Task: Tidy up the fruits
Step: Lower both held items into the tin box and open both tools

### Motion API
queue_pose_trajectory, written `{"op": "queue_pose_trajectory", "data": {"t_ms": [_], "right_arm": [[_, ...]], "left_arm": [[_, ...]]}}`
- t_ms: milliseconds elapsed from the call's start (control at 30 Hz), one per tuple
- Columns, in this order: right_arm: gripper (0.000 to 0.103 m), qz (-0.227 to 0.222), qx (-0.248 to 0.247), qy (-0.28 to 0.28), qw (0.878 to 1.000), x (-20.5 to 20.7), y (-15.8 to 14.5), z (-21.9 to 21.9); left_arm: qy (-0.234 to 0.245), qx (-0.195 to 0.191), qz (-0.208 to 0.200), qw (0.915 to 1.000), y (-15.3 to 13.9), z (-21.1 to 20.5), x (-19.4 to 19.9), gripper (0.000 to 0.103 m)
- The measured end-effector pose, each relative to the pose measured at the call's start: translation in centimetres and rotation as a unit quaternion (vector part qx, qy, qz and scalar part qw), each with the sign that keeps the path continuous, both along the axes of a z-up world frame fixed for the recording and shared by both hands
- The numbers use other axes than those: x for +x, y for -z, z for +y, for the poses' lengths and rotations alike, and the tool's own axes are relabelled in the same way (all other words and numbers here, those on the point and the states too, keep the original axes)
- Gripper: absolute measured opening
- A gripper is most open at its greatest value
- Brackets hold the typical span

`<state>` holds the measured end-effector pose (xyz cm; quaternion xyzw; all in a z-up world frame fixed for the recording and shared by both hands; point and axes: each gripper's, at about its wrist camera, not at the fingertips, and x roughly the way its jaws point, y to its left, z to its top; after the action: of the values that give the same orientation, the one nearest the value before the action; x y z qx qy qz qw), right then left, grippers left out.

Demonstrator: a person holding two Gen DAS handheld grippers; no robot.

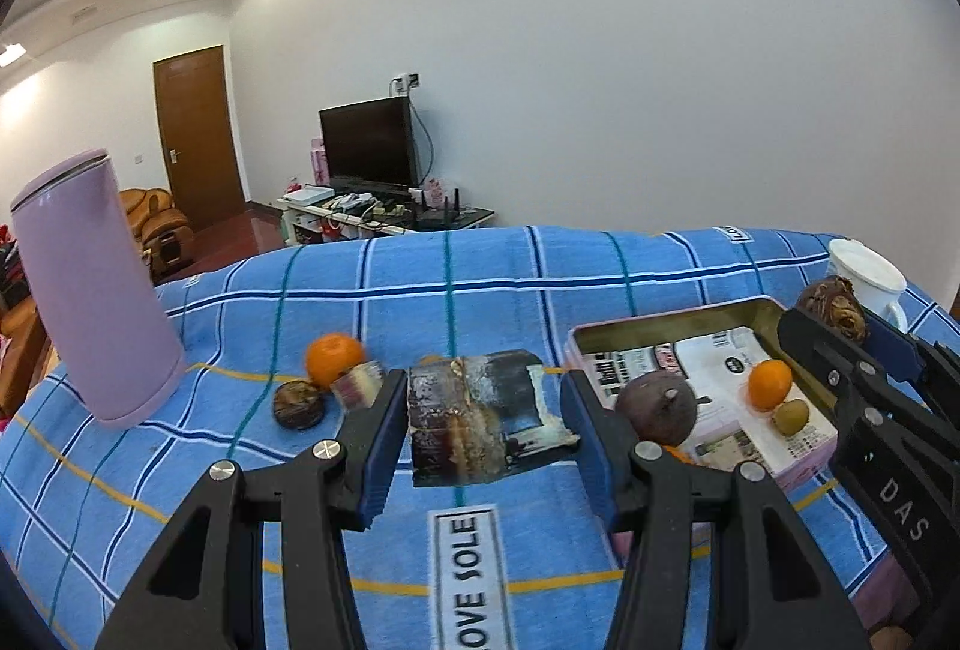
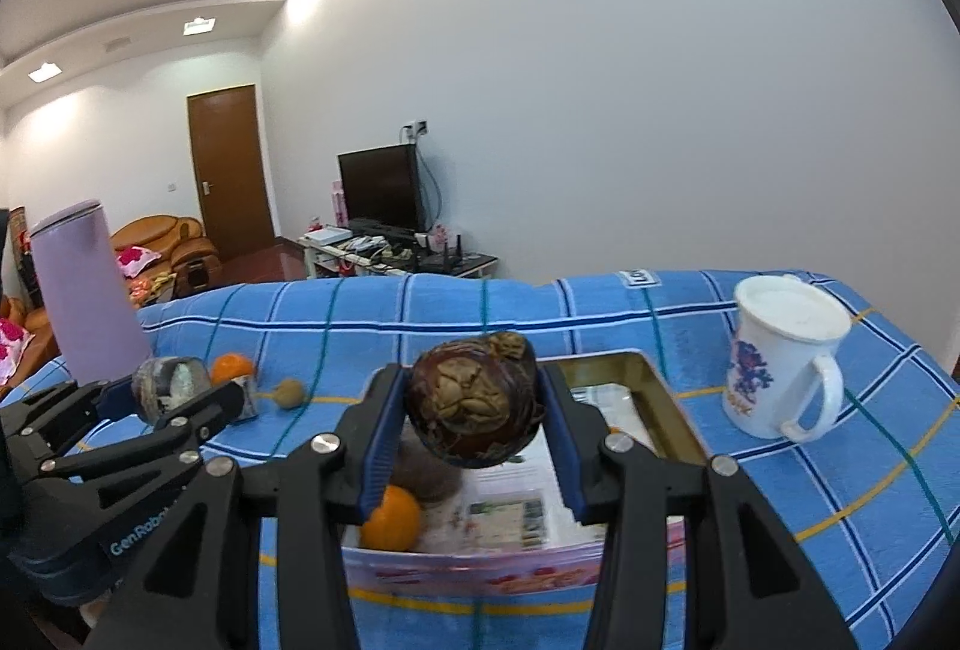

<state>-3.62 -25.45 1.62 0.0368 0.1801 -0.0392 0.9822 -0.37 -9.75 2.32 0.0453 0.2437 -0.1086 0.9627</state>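
Dark brown fruit (image 2: 474, 404): round, wrinkled and glossy, with a dried tan crown at its top. Clamped between the blue pads of the right gripper (image 2: 474, 410), held in the air above the near end of the tin tray (image 2: 666, 398).

Packet (image 1: 486, 419): flat and crumpled, printed in dark brown, grey and white patches. Pinched between the pads of the left gripper (image 1: 483, 425), raised over the blue checked cloth (image 1: 420, 302), just left of the tray.

Tin tray: shallow, rectangular, gold inside and pink outside, lined with a printed paper sheet (image 1: 714, 368). In it lie a dull purple-brown fruit (image 1: 657, 408), an orange (image 1: 770, 384) and a small green-brown kiwi (image 1: 790, 417); the orange and the kiwi touch. Seen from the right wrist, the held fruit and the gripper's fingers hide much of the tray's contents.

On the cloth, left of the tray: a second orange (image 1: 334, 357), a dark round fruit (image 1: 298, 404) just beside it, and a small wrapped item (image 1: 359, 381) touching that orange. A small tan fruit (image 2: 288, 394) also lies there.

Pink canister (image 1: 99, 290): tall, lidded, standing at the far left of the cloth.

White mug (image 2: 780, 368): printed, capped with a white lid, standing right of the tray, handle turned right.

Beyond the table: television (image 1: 369, 146) on a low stand, brown door (image 1: 198, 134), tan sofa (image 2: 174, 242).
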Motion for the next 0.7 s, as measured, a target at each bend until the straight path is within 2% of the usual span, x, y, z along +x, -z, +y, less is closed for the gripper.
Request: {"op": "queue_pose_trajectory", "data": {"t_ms": [233,467,700], "right_arm": [[0.047,-0.004,0.016,0.043,0.999,-0.2,-0.4,-3.6],[0.048,0.004,0.061,0.085,0.995,0.2,-0.2,-8.0],[0.048,0.025,0.050,0.094,0.994,1.7,0.3,-9.1]], "left_arm": [[0.016,-0.006,-0.004,0.9999,-0.7,-1.7,0.5,0.053],[0.039,-0.022,0.016,0.9989,-0.5,-4.6,1.7,0.053],[0.068,-0.017,0.045,0.9965,1.5,-8.8,2.5,0.053]]}}
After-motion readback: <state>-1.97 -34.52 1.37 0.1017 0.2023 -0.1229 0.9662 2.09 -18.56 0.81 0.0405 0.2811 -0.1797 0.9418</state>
